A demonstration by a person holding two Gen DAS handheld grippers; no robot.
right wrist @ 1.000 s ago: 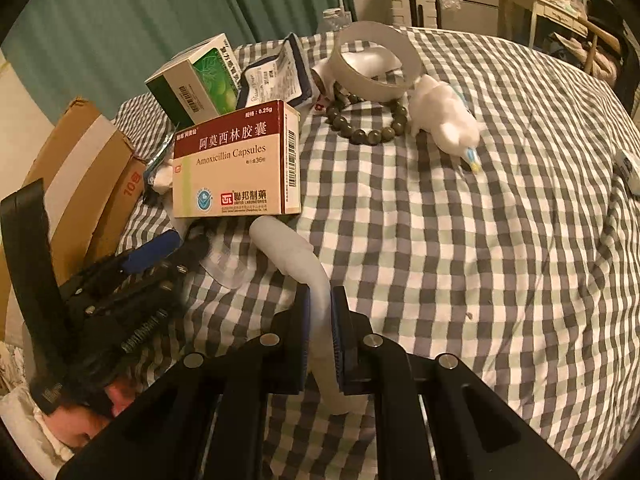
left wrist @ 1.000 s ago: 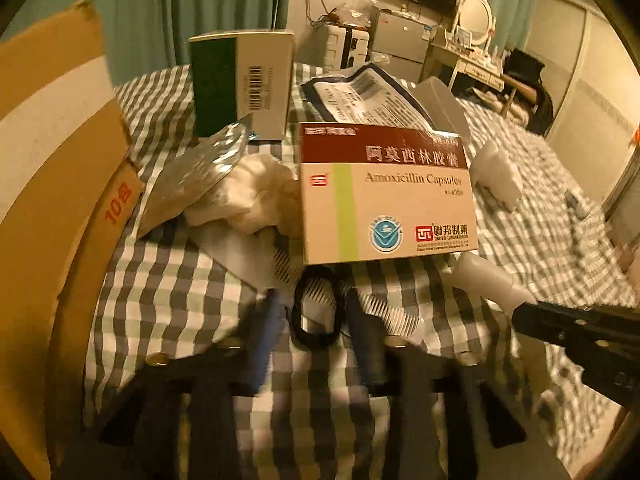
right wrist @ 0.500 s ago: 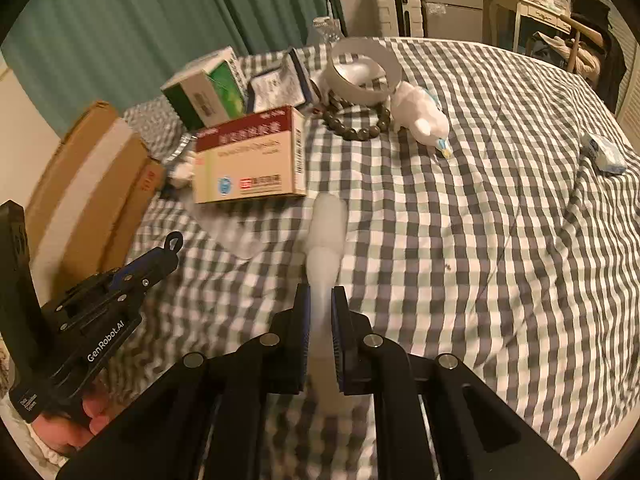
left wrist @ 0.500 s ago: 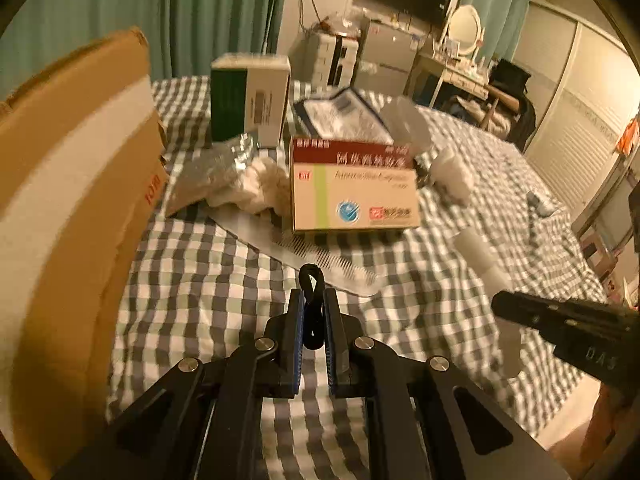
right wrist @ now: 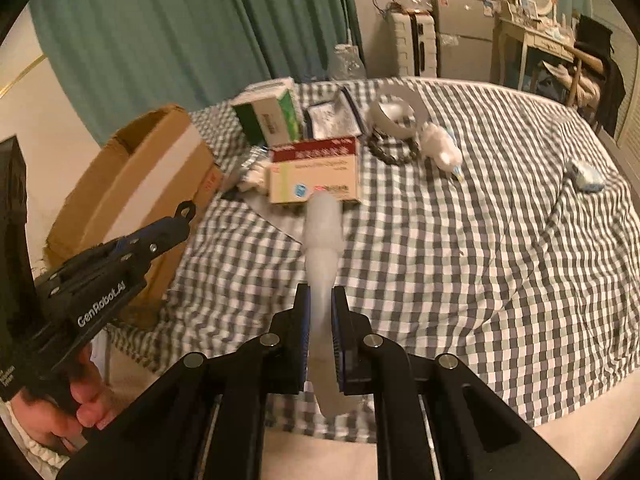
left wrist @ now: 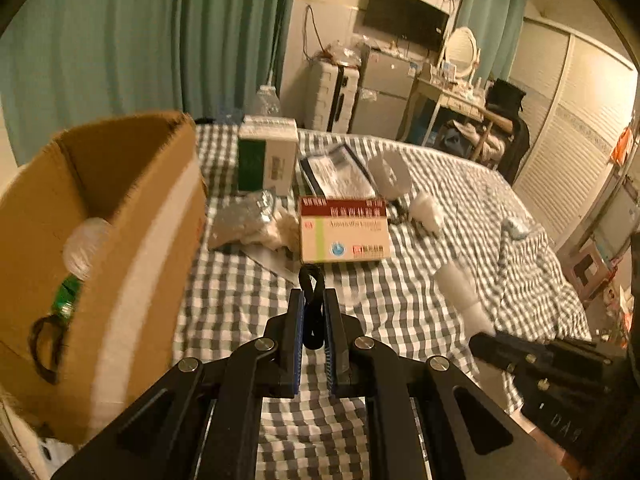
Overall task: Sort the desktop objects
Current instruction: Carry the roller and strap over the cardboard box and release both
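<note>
Cardboard fills the left of the left wrist view: an open carton (left wrist: 132,248) standing off the edge of the checked cloth (left wrist: 240,288), with a clear bottle with a green label (left wrist: 80,256) and a dark loop (left wrist: 44,344) inside it. At the centre bottom, the left gripper (left wrist: 313,312) is clamped on a black hair tie (left wrist: 311,292), whose twisted loop pokes out above the fingertips. Just beyond it, at frame centre, lies the red-and-white amoxicillin box (left wrist: 344,230), with crumpled foil (left wrist: 240,216) to its left and a green-and-white box (left wrist: 267,156) standing behind. Further right, a white plastic bottle (left wrist: 460,288) hangs above the cloth, gripped by the right gripper at the lower right edge.

In the right wrist view, the left gripper shows at lower left, held by a hand (right wrist: 80,412). At centre bottom, the right gripper (right wrist: 320,320) is pressed shut on the white plastic bottle, which points away towards the amoxicillin box. To the upper right lie a bead bracelet (right wrist: 394,152) and a white tape roll (right wrist: 396,114).
</note>
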